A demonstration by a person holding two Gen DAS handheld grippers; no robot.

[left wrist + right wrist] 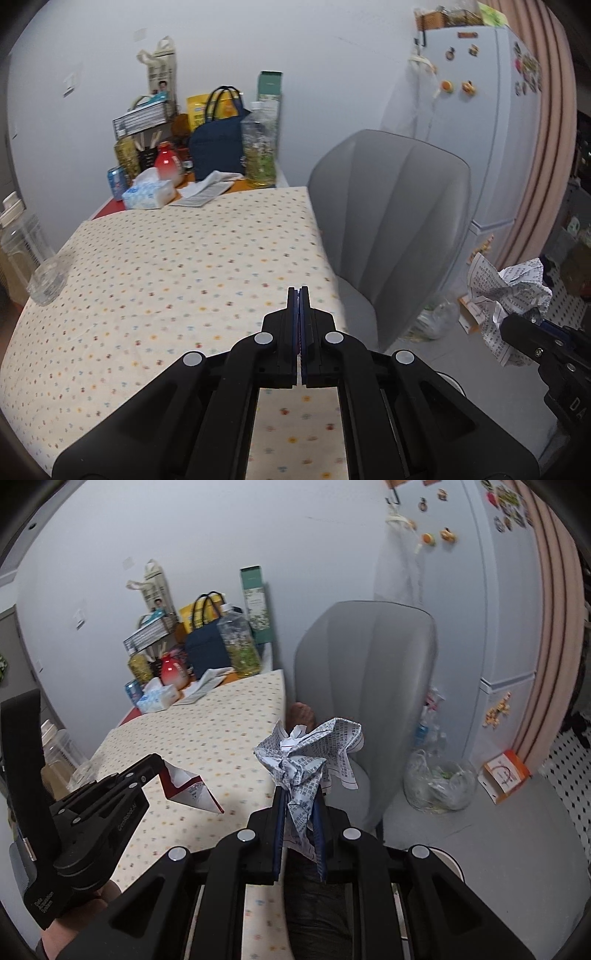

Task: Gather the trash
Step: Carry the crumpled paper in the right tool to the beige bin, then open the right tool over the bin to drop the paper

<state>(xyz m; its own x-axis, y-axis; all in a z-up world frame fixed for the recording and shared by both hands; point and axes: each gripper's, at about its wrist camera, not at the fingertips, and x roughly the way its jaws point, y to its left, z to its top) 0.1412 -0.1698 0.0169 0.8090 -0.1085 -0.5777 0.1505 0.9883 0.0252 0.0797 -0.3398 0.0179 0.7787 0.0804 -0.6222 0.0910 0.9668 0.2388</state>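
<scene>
Crumpled printed paper (310, 764), white with dense blue-grey text, pinched in the right gripper (299, 805) at twelve o'clock, over the dotted tablecloth's (207, 738) edge, left gripper (157, 766) at nine o'clock, clamped on a red-and-white carton scrap (192, 792), grey chair (369, 672) behind.

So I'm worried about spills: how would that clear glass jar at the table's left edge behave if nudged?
The glass jar looks empty, so probably light and easily shoved. It stands upright near the tablecloth edge, so a push could drop it; glass would likely break.
</scene>
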